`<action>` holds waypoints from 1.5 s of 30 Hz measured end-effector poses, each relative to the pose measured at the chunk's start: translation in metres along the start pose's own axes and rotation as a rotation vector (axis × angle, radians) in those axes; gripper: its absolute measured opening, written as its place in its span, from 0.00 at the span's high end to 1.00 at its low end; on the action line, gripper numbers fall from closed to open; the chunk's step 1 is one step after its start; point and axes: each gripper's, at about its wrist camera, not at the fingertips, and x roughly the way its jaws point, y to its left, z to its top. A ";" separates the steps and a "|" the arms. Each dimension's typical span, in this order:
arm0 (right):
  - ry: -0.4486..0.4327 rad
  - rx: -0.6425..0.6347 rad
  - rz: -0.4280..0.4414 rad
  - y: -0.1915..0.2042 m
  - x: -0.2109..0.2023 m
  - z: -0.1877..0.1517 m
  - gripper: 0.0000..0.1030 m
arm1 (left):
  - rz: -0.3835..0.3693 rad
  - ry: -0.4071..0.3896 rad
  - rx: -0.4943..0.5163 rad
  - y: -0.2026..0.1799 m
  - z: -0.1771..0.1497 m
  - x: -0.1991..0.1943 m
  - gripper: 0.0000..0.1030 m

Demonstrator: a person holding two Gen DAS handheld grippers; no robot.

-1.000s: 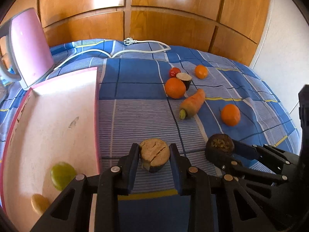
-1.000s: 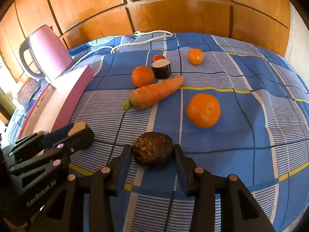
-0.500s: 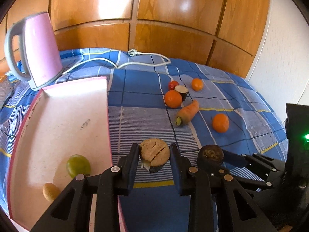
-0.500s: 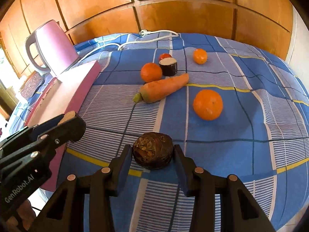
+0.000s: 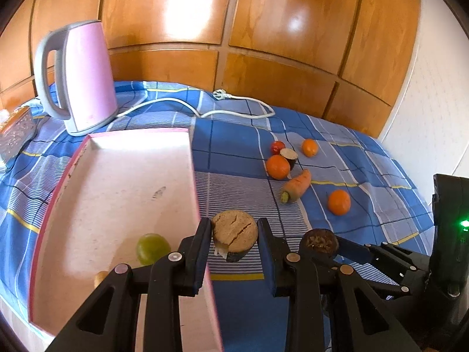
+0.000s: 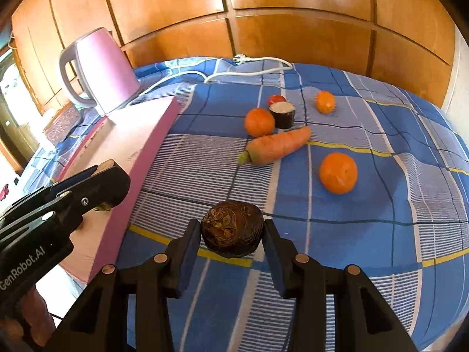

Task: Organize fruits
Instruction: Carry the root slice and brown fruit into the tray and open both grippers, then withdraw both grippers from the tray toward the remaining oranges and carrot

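Note:
My left gripper [image 5: 234,234] is shut on a cut eggplant piece with a tan face [image 5: 234,233], held in the air over the right wall of the pink tray [image 5: 123,176]. A green fruit [image 5: 152,248] lies in the tray. My right gripper [image 6: 233,234] is shut on a dark wrinkled fruit [image 6: 232,232], held above the blue checked cloth; it shows in the left wrist view [image 5: 319,242] too. The left gripper [image 6: 102,182] appears at the left of the right wrist view.
On the cloth lie a carrot [image 6: 275,145], three oranges [image 6: 338,172] [image 6: 259,121] [image 6: 325,102], a second eggplant piece [image 6: 282,114] and a red fruit [image 6: 276,99]. A pink kettle [image 5: 79,76] with a white cord [image 5: 234,111] stands behind the tray. Wooden panels back the scene.
Both grippers have risen and pulled back with their pieces still held. The left one has shifted left, over the tray's right wall. The fruits on the cloth have not moved.

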 end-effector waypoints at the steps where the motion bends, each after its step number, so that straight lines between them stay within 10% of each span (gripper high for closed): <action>1: -0.001 -0.006 0.005 0.003 0.000 0.001 0.58 | 0.002 -0.003 -0.004 0.002 0.000 -0.002 0.69; 26: 0.013 -0.185 0.239 0.111 0.030 0.068 0.57 | 0.218 -0.022 -0.231 0.124 0.006 -0.011 0.69; 45: 0.052 -0.127 0.161 0.099 0.037 0.035 0.47 | 0.247 0.000 -0.245 0.118 -0.012 -0.008 0.56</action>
